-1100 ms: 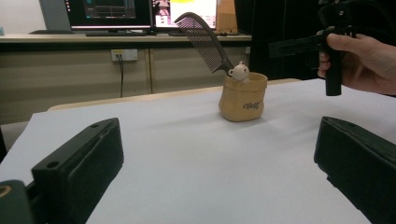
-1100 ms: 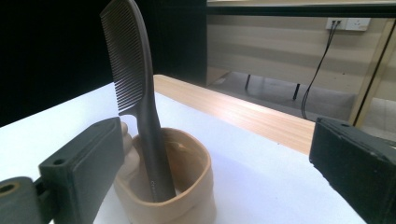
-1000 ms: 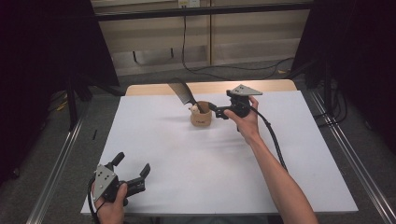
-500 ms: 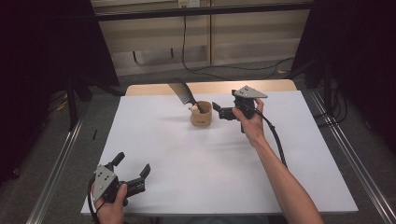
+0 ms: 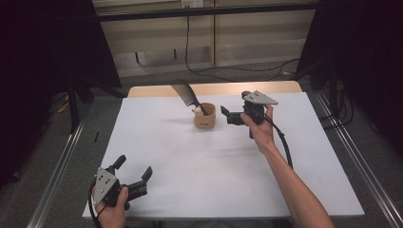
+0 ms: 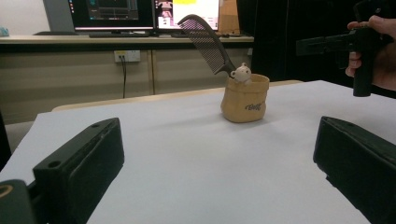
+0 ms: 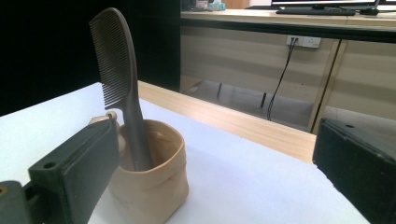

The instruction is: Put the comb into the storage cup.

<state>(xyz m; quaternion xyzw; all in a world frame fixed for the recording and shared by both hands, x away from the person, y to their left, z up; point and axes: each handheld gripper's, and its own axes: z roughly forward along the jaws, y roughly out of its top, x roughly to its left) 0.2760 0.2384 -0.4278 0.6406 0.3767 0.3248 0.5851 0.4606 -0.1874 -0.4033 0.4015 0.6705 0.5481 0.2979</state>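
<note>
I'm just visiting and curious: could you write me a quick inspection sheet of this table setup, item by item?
Surface: white table, bare around the things.
Job's things: dark comb stands tilted, handle down, in a small tan holder with a little bear figure at its rim.
Clutter: nothing seen.
Grippers: right gripper open, beside the holder, apart from it; left gripper open at the near edge, holding nothing.
Cables: a black cable trails from the right gripper along the forearm.
Surroundings: monitors on a desk beyond; wall socket.
</note>
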